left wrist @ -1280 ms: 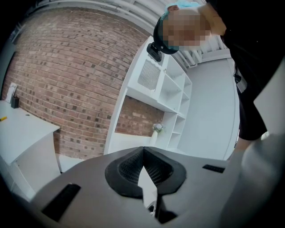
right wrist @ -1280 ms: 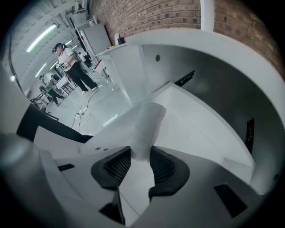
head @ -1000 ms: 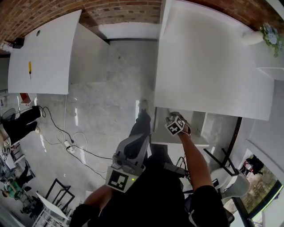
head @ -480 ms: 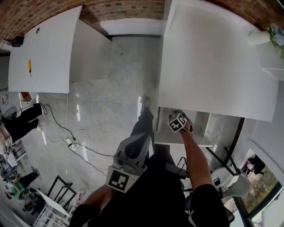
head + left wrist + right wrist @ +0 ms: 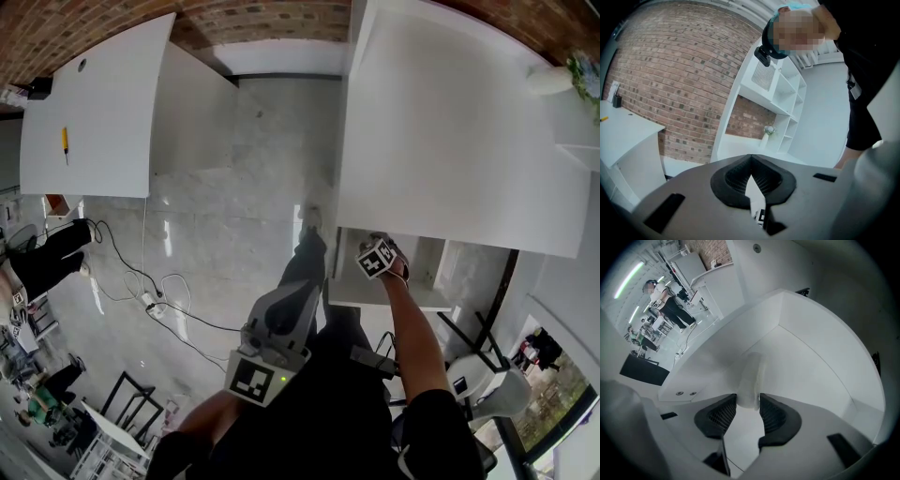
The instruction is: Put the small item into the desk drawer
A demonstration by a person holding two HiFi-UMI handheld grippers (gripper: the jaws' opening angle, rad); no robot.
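The dark ribbed fingers (image 5: 723, 416) of the right gripper (image 5: 748, 401) stand apart. They have just been opening, and a small white oblong item (image 5: 751, 380) sits between their tips. Its near end fills the gap between the two tips and the rest runs out beyond them. It is blurred, so we cannot tell whether the pads touch it.

Around the fingers we see the open white drawer (image 5: 820, 357). Its side walls meet in a corner beyond the item, and its pale floor lies under it. Inside the drawer we make out only that item and the fingers reaching steeply down.

From the head view, the right gripper's marker cube (image 5: 375, 260) sits over the drawer, just below the near edge of the large white surface (image 5: 450, 122). That edge overhangs the drawer's far part.

The left gripper (image 5: 750, 159) has its fingers together at the tips. It is held in front of our body, well apart from the drawer.

Farther out, a white vase of flowers (image 5: 553, 77) stands at the far corner of the large surface. White shelving (image 5: 783, 89) and a red brick wall (image 5: 679, 70) rise behind it. Across a pale marble floor (image 5: 225, 206) strewn with black cables (image 5: 150, 300) stands a second white surface (image 5: 94, 112), with a small yellow stick (image 5: 64, 142) on it.
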